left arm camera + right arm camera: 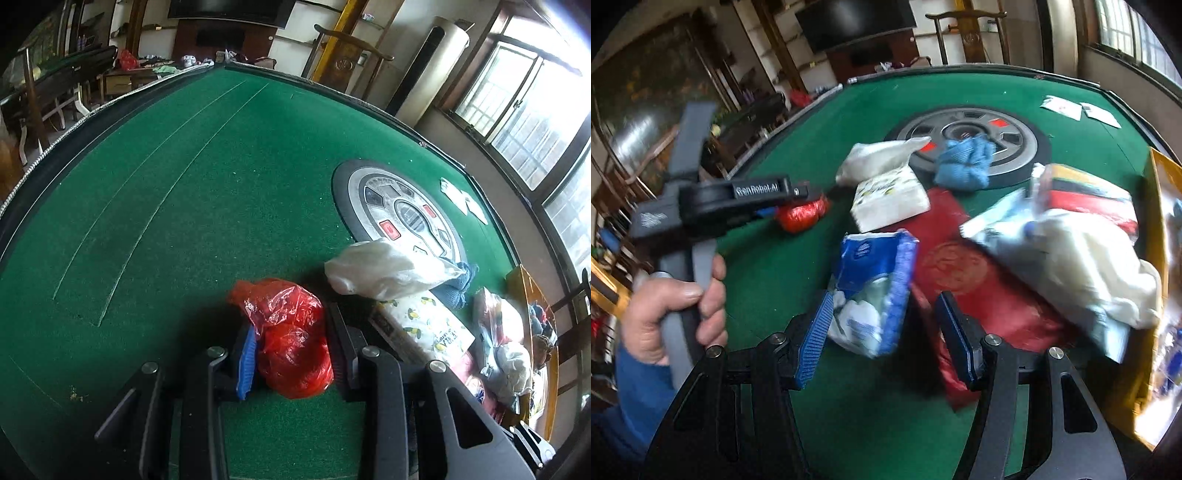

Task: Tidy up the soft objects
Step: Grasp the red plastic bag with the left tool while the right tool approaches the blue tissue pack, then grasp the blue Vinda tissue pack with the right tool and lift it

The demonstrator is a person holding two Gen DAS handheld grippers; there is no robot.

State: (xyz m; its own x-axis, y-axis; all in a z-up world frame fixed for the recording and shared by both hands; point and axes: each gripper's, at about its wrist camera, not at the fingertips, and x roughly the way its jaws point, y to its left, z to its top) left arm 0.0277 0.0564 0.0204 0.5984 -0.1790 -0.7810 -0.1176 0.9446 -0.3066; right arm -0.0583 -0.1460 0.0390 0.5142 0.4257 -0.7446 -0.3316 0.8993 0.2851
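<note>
Your green felt table [184, 192] carries a round grey control panel [399, 206] at its centre, and the soft things lie on the side of that panel nearest you: a red cushion [975, 280], a white bag [384, 271], a blue cloth [964, 162]. Your left gripper [291, 350] is clamped on a red plastic bag [291, 339], which rests on the felt near the panel. Your right gripper [882, 339] stands with its jaws apart around a blue-and-white tissue pack [871, 288], with the left blue pad [812, 339] against the pack and the right pad clear of it.

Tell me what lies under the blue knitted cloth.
The blue knitted cloth rests on the round grey control panel set in the green table. The panel's buttons beneath it are covered.
</note>
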